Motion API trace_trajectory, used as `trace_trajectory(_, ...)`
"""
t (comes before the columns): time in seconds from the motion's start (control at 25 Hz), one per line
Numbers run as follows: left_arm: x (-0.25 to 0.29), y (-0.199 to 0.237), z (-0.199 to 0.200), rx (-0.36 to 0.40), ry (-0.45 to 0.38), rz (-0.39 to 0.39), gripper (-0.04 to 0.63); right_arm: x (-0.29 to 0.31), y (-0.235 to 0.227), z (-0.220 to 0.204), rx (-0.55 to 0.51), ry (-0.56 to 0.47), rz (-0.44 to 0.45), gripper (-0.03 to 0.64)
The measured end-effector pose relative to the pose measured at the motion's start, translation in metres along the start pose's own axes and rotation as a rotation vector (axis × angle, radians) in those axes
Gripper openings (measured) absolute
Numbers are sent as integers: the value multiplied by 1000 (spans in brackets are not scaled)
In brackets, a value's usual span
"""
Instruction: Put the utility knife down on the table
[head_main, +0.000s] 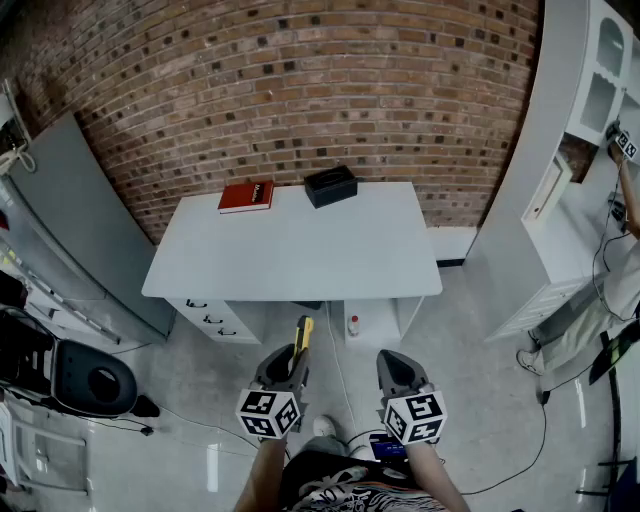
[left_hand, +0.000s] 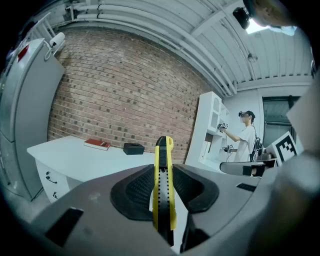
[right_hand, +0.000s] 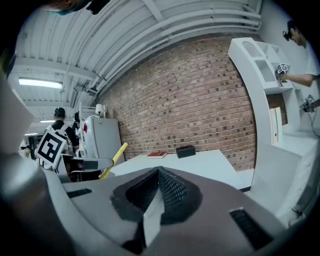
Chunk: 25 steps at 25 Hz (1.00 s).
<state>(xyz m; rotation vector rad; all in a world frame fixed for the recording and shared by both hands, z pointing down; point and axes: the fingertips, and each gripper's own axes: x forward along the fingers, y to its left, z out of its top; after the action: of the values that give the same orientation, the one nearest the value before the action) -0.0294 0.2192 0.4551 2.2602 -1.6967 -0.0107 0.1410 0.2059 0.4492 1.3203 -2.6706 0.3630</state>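
Note:
A yellow and black utility knife (left_hand: 163, 180) is clamped between the jaws of my left gripper (left_hand: 162, 187), its tip pointing forward and up. In the head view the knife (head_main: 302, 336) sticks out ahead of the left gripper (head_main: 287, 366), short of the white table (head_main: 300, 250) and below its front edge. My right gripper (head_main: 392, 368) is held beside it, jaws shut with nothing between them (right_hand: 159, 190). The knife (right_hand: 113, 160) also shows at the left of the right gripper view.
On the table's far side lie a red book (head_main: 246, 196) and a black box (head_main: 331, 186). Drawers (head_main: 215, 320) sit under the table's left. A grey fridge (head_main: 70, 220) stands left, a white cabinet (head_main: 570, 150) right, with a person (head_main: 610, 290) beside it.

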Motion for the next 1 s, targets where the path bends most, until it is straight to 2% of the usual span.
trace_trajectory(0.48,-13,-9,7,-1,-21,11,120,-12,6,5,-13,-13,27,0)
trace_trajectory(0.64,-12,-11,8,2,-26,10,120,-9,-1,2,14,-10,22,0)
trace_trajectory(1.0,35,24,9,-36,-17,24,120,41,-35,-1,44,26,-1,0)
